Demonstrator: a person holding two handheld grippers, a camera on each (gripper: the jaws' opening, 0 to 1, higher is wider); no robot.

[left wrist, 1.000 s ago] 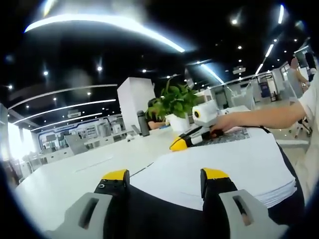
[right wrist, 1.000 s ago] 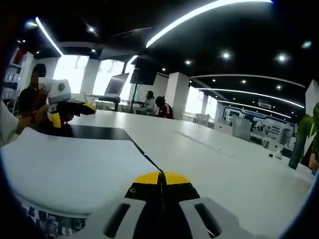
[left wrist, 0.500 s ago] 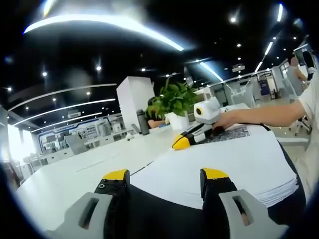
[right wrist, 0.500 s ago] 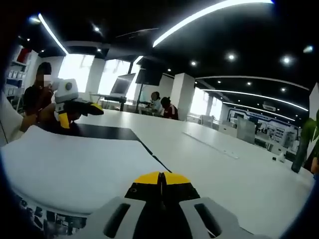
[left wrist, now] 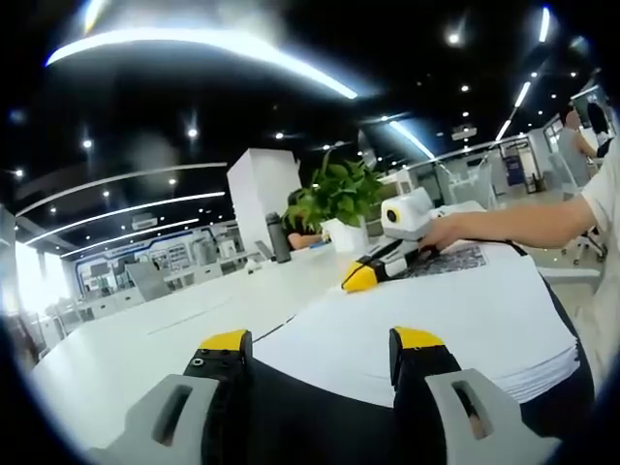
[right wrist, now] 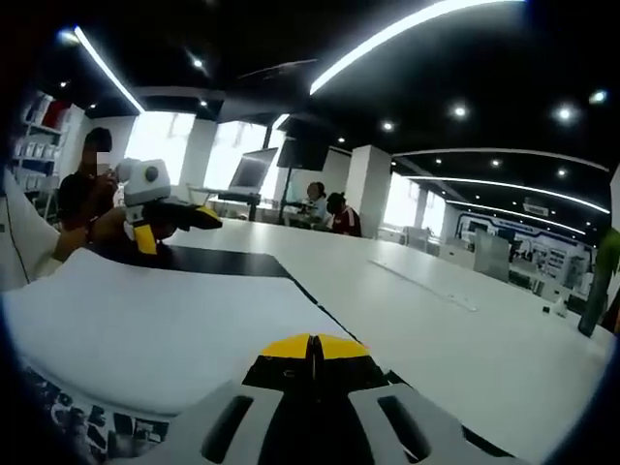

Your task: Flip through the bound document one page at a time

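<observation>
Since a second ago, right gripper (left wrist: 360, 278) has slid a little further along the far edge of the bound document (left wrist: 455, 320) in the left gripper view, a hand (left wrist: 448, 232) on it. Its jaws are clenched together, nothing visibly between them. Left gripper (left wrist: 320, 351) stays put, jaws spread apart over the near page. Document lies on the white table (right wrist: 465, 339), beside a potted plant (left wrist: 339, 199).

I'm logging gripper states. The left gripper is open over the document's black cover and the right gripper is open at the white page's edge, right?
Not quite: the right gripper is shut, its yellow tips pressed together in the right gripper view. The left gripper is open over the document.
</observation>
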